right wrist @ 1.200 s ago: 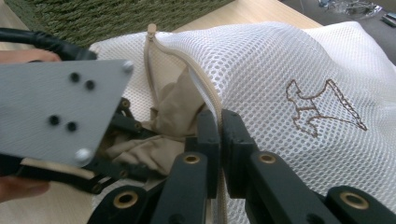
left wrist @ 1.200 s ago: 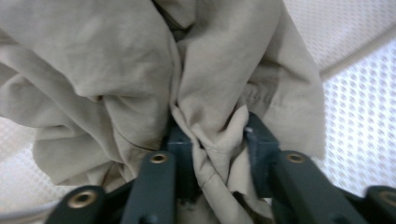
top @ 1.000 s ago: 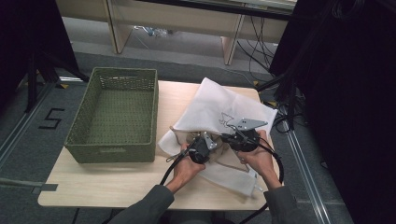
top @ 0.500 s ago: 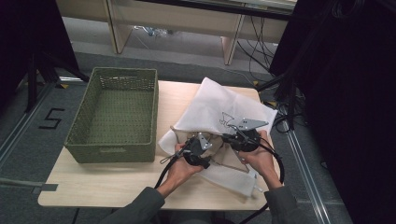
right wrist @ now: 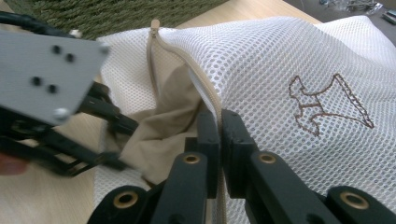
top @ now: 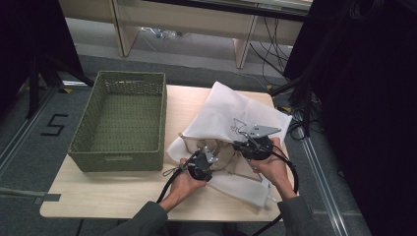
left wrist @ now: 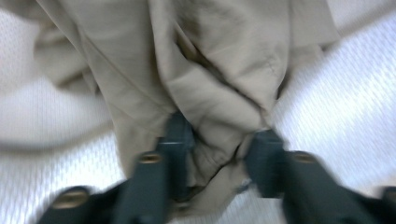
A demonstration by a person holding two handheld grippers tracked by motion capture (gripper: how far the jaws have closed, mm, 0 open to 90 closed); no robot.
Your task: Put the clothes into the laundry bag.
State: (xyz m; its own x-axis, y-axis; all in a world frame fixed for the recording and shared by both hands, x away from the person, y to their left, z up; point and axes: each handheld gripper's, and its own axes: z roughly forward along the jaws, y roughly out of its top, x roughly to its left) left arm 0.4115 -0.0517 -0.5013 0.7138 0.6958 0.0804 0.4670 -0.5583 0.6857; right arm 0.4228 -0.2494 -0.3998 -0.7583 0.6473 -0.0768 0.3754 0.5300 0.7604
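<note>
a green woven basket [top: 120, 123] stands on the left half of the worktop [top: 98, 196], well apart from both hands. just right of it lies a white mesh bag [top: 231, 110], spread from the middle of the worktop toward the far right corner, with a brown stitched figure [right wrist: 327, 105] on its upper face. a beige cloth [top: 223, 155] sits in the bag's open mouth at the near side, partly out on the mesh.

the left gripper [top: 201, 164] is at the near left edge of the bag, held in the left hand [top: 184, 182]. in the left gripper view its jaws stand partly open with a bunched fold of the cloth [left wrist: 210, 93] between them; the fold touches both jaws, but the picture is blurred and i cannot tell whether they press it.

the right gripper [top: 253, 145] is just right of the left one, held in the right hand [top: 273, 169], over the bag's mouth. in the right gripper view its jaws are closed tight on the zip edge [right wrist: 205, 91] of the bag, lifting the upper layer of mesh off the cloth [right wrist: 163, 126]. the left gripper [right wrist: 112, 123] shows at the left of that view, its jaws at the cloth.
</note>
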